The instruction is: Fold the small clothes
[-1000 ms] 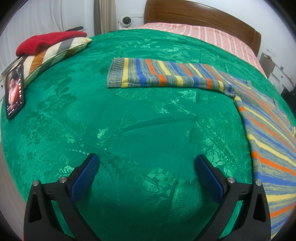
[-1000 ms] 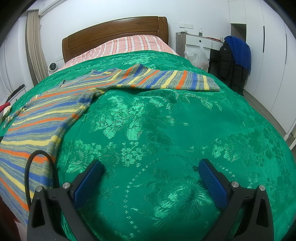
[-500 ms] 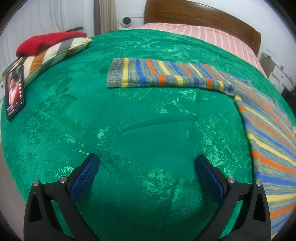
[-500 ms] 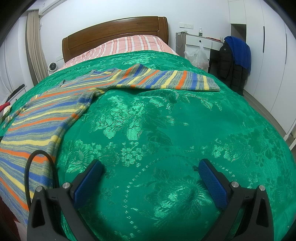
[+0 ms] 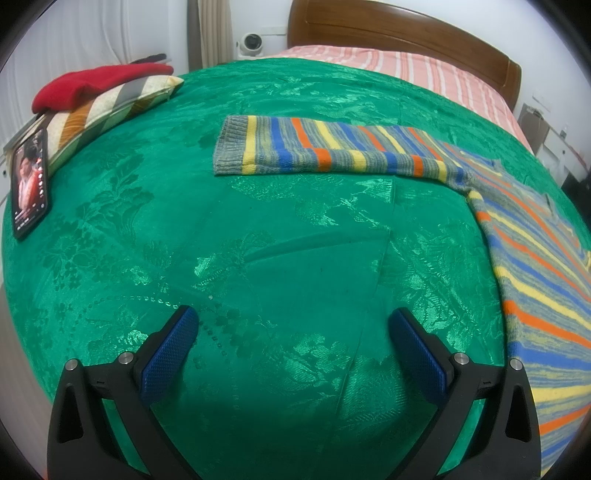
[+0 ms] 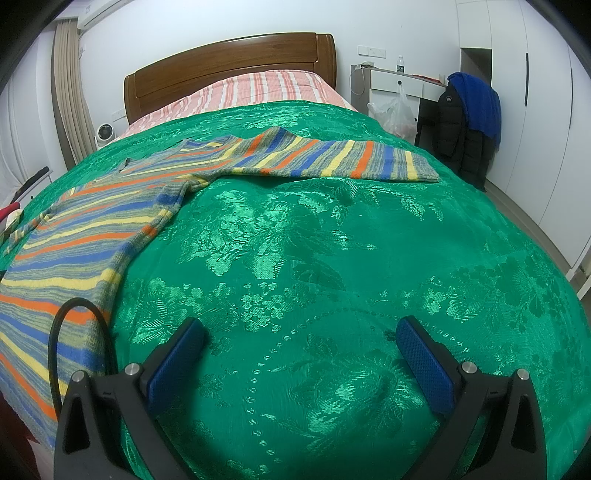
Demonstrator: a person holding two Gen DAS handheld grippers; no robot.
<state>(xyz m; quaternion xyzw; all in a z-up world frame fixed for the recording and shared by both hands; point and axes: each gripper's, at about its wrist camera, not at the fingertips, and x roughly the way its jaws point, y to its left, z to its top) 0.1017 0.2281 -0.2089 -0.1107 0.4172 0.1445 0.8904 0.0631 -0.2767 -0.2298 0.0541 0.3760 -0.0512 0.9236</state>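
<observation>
Nearest, left wrist view: left gripper (image 5: 293,325), blue-padded jaws spread wide, nothing between them, hovering over the green brocade bedspread (image 5: 258,229). Bare patterned cloth with a few creases lies directly ahead of it.

Item, task garment: striped knit sweater (image 5: 535,266), bands of blue, yellow, orange and grey, laid flat on the bedspread. Its body occupies the 3 to 4 o'clock portion of this view. One sleeve (image 5: 325,147) stretches from about 2 o'clock across to 12 o'clock, ribbed cuff at its leftward end. The sweater is unfolded and well apart from the left gripper.

Item, 9 o'clock: smartphone (image 5: 29,184), screen lit, resting at the edge of the bedspread.

Item, 10 o'clock: striped cushion (image 5: 110,107) with a red garment (image 5: 96,86) lying on top.

Farthest, 12 to 1 o'clock: pink striped sheet (image 5: 399,70) and wooden headboard (image 5: 402,29); a small white fan (image 5: 253,41) beside it.

Nearest, right wrist view: right gripper (image 6: 301,332), jaws likewise parted wide and holding nothing, above bare bedspread. A black cable (image 6: 79,332) loops at 8 o'clock. The sweater body fills 8 to 10 o'clock; the other sleeve (image 6: 332,157) runs through 12 o'clock toward 1 o'clock. Farther, at 2 o'clock, a black jacket (image 6: 458,133) under a blue garment (image 6: 480,107), and a white plastic bag (image 6: 395,114).
</observation>
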